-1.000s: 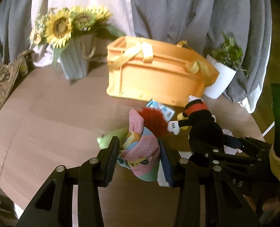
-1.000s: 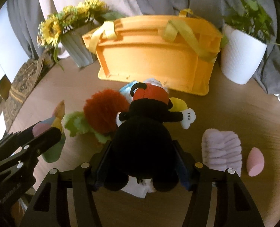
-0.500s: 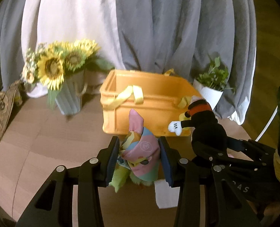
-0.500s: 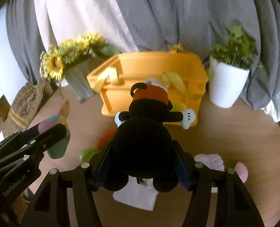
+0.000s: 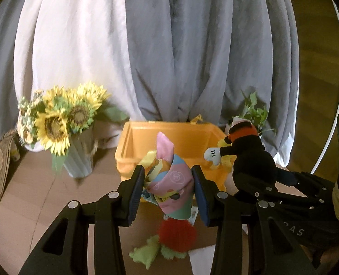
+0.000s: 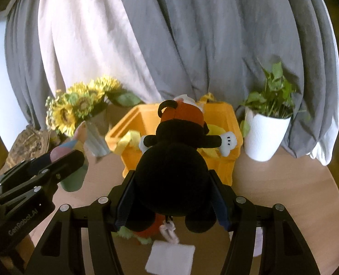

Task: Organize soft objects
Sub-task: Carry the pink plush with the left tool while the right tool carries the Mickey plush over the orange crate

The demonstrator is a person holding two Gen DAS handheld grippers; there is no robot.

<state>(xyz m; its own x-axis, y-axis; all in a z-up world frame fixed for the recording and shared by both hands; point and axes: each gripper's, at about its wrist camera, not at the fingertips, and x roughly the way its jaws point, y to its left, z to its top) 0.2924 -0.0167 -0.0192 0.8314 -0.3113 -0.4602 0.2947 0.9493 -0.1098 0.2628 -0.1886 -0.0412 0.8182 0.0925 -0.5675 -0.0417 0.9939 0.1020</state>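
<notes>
Left wrist view: left gripper (image 5: 168, 186) fingers clamp a pastel patterned cloth bundle (image 5: 170, 182), held above the table (image 5: 41, 197) in front of the orange crate (image 5: 169, 142). Below lies a red-and-green fuzzy toy (image 5: 172, 236), partly hidden by the fingers. Sunflower vase (image 5: 77, 158) stands at left.

Right wrist view: right gripper (image 6: 172, 202) fingers squeeze a black plush toy (image 6: 172, 160), which blocks most of the crate (image 6: 229, 123). White potted plant (image 6: 264, 135) at right; a white tag (image 6: 170, 260) hangs below, blurred.
</notes>
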